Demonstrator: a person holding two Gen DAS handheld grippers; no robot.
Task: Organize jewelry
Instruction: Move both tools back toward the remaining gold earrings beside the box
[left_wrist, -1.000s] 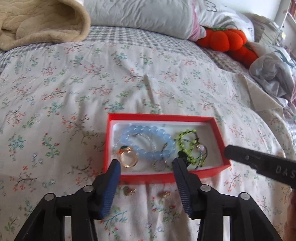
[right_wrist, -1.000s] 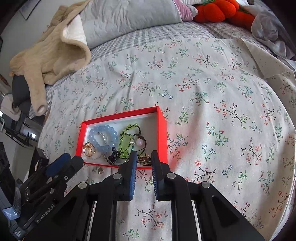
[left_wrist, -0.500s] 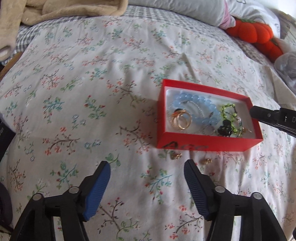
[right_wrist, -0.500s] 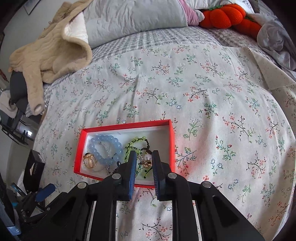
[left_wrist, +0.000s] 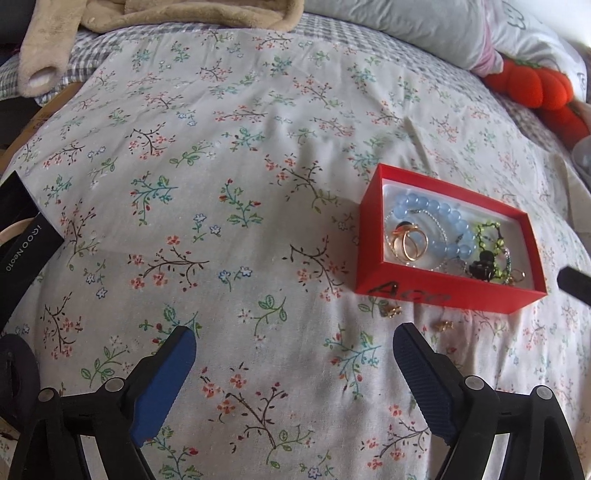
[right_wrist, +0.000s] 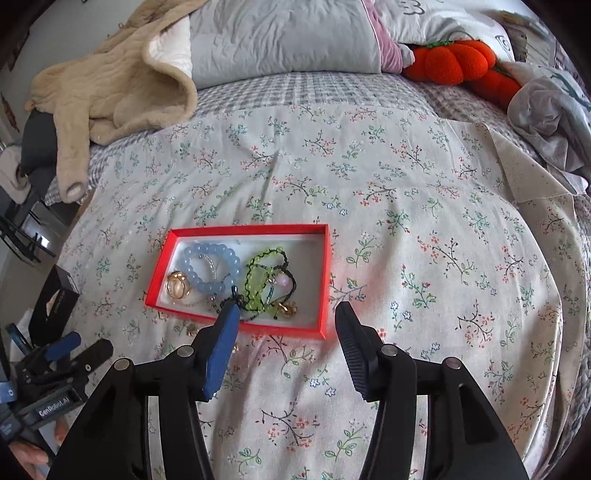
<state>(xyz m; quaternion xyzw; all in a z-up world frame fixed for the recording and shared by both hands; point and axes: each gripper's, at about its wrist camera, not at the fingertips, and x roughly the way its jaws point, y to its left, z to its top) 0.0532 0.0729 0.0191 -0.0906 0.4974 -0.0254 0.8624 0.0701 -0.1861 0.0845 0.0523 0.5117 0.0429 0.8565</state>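
Observation:
A red box (left_wrist: 436, 292) (right_wrist: 323, 291) lies on the floral bedspread. It holds a blue bead bracelet (left_wrist: 432, 218) (right_wrist: 207, 258), gold rings (left_wrist: 410, 243) (right_wrist: 177, 286), a green bead bracelet (left_wrist: 495, 243) (right_wrist: 258, 280) and a black piece (left_wrist: 480, 269). Two small gold earrings (left_wrist: 391, 311) (left_wrist: 443, 325) lie on the bedspread in front of the box. My left gripper (left_wrist: 293, 349) is open and empty, pulled back left of the box. My right gripper (right_wrist: 286, 317) is open and empty, just before the box's near edge.
A beige fleece (right_wrist: 110, 85), grey pillows (right_wrist: 280, 37), an orange pumpkin plush (right_wrist: 458, 66) and grey clothes (right_wrist: 550, 110) lie at the far end of the bed. A black carton (left_wrist: 22, 243) (right_wrist: 53, 302) stands off the bed's left edge.
My right gripper has opened and released a piece into the box, rising slightly. My left gripper has drawn back to the left, away from the box, and opened wider.

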